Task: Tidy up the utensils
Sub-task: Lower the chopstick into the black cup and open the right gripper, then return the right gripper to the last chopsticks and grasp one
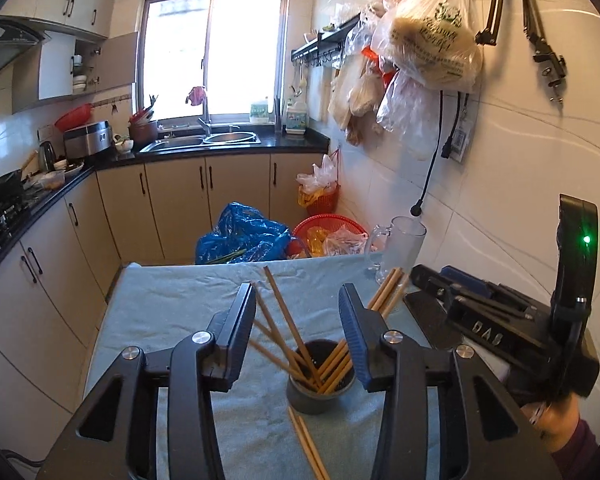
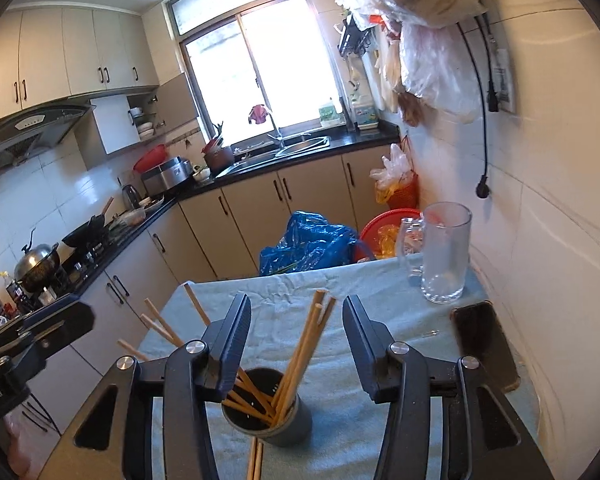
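Observation:
A dark grey utensil cup (image 1: pixel 319 396) (image 2: pixel 278 424) stands on a table with a light blue cloth (image 1: pixel 172 320) (image 2: pixel 340 400). Several wooden chopsticks (image 1: pixel 288 328) (image 2: pixel 304 352) stand in it, fanned out. Two loose chopsticks (image 1: pixel 308 446) (image 2: pixel 255 462) lie on the cloth in front of the cup. My left gripper (image 1: pixel 298 304) is open and empty, above the cup. My right gripper (image 2: pixel 296 316) is open and empty, also above the cup. The right gripper's body (image 1: pixel 500 320) shows at the right of the left wrist view.
A glass mug (image 1: pixel 400 248) (image 2: pixel 444 256) stands at the table's far right by the tiled wall. A dark phone (image 2: pixel 484 344) lies near it. A blue bag (image 1: pixel 244 236) and red baskets (image 1: pixel 328 232) sit on the floor beyond. Cabinets run along the left.

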Available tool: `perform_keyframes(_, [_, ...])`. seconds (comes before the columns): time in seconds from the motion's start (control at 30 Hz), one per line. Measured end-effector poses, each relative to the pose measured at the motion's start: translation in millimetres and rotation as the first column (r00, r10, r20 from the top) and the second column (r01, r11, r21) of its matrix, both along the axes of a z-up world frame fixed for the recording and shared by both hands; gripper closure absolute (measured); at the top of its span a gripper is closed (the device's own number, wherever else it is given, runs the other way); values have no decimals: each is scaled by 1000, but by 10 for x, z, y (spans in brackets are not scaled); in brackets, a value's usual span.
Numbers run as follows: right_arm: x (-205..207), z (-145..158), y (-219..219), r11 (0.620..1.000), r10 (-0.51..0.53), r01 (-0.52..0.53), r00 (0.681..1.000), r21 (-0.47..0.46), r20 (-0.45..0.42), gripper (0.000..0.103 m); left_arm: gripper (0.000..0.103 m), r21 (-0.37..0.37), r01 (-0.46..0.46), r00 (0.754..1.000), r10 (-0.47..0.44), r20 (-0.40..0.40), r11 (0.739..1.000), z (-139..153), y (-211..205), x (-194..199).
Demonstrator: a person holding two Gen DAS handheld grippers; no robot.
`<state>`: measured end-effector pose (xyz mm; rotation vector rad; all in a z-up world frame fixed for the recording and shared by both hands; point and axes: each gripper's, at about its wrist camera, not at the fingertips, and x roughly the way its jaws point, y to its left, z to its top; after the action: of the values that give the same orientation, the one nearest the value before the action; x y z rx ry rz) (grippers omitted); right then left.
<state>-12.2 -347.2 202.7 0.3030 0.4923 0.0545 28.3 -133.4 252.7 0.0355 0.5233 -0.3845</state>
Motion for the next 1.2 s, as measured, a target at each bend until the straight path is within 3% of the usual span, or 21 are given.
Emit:
perform_keyframes(0.13, [-286,39,-46,1000,-11,11,1000,-17,-10,43,52,-26,-11,1000,12,16,1000,67,181,-286])
perform_keyframes(0.2, [-428,29,-59,999,-9,8,1000,-36,-26,42,43,-33,-31,999,32,32,999,80,287,-465])
perform_keyframes(0.37, [-962,-214,-136,998,-32,28,997,-58,-69,35,34,-29,-100,993,102,67,995,12,524,-927])
perform_keyframes(0.47, [-1187,-449,-151,999,-13,7,991,-50,-133,35,33,-36,-139,989,140,44,990,-136,645,-1163])
perform_keyframes(0.57, [-1365,-672,-91,993,-11,-13,980,-117,-199,35,32,-34,-204,979,205,23,978,-378,763,-1372])
perform_keyframes(0.73, [-1447,-1118,392,962,132,-207,922,-178,-363,35,32,-18,-289,954,286,-93,957,-891,964,-1544])
perform_keyframes(0.77, [-1451,-1191,508,953,158,-242,911,-184,-382,39,32,-18,-290,950,285,-126,957,-982,995,-1549])
perform_keyframes(0.83, [-1430,-1367,733,931,216,-316,879,-182,-424,56,32,-10,-282,945,275,-177,959,-1135,1050,-1549])
perform_keyframes(0.9, [-1365,-1517,903,920,247,-355,853,-165,-460,71,32,2,-285,941,280,-190,959,-1224,1098,-1563])
perform_keyframes(1.03, [-1201,-1694,1062,919,259,-367,835,-142,-485,75,32,22,-295,931,292,-219,955,-1390,1178,-1500])
perform_keyframes(1.2, [-1115,-1831,1219,910,262,-386,817,-148,-514,77,32,-7,-303,909,287,-301,953,-1579,1258,-1325])
